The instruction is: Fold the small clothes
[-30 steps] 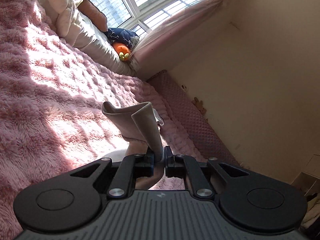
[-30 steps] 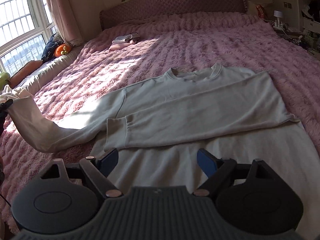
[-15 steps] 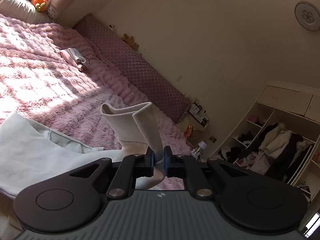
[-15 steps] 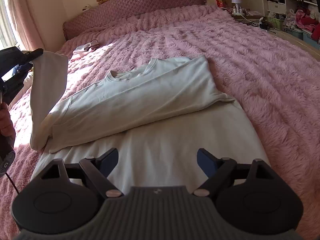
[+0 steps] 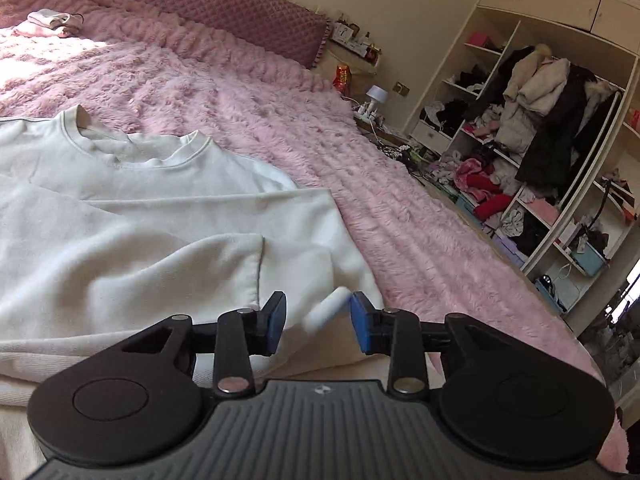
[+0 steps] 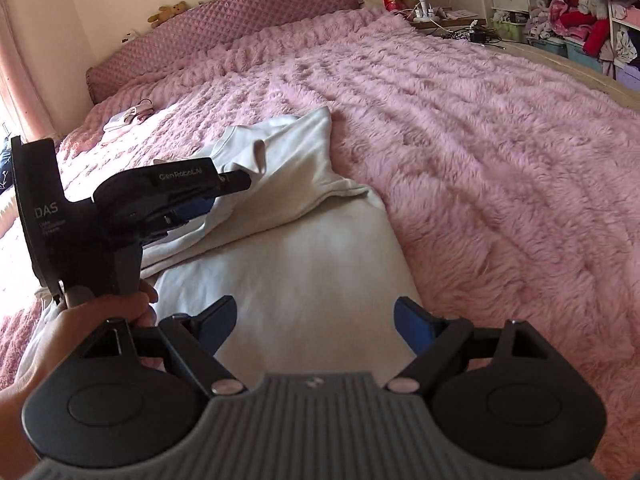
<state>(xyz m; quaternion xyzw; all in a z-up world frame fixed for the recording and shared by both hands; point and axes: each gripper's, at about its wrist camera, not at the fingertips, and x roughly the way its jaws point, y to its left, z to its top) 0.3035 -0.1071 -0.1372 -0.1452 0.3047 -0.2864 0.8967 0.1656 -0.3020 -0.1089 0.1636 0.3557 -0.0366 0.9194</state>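
A white long-sleeved sweatshirt (image 5: 160, 208) lies flat on the pink fluffy bed, with both sleeves folded across its body. My left gripper (image 5: 318, 322) is open just above the shirt's right side. A sleeve cuff (image 5: 326, 310) lies loose between its blue pads, blurred and touching neither clearly. In the right wrist view the shirt (image 6: 288, 264) stretches away from my right gripper (image 6: 316, 324), which is open and empty over the hem. The left gripper (image 6: 224, 184) shows there, held by a hand, over the folded sleeves.
The pink blanket (image 6: 480, 152) covers the whole bed, with a quilted headboard (image 5: 256, 16) at the far end. A small folded pile (image 5: 48, 24) lies near the headboard. Open shelves full of clothes (image 5: 540, 140) stand to the right of the bed.
My left gripper swung the sleeve across the shirt from the left, lowered it and opened, letting the cuff go. The right gripper stayed open near the hem.
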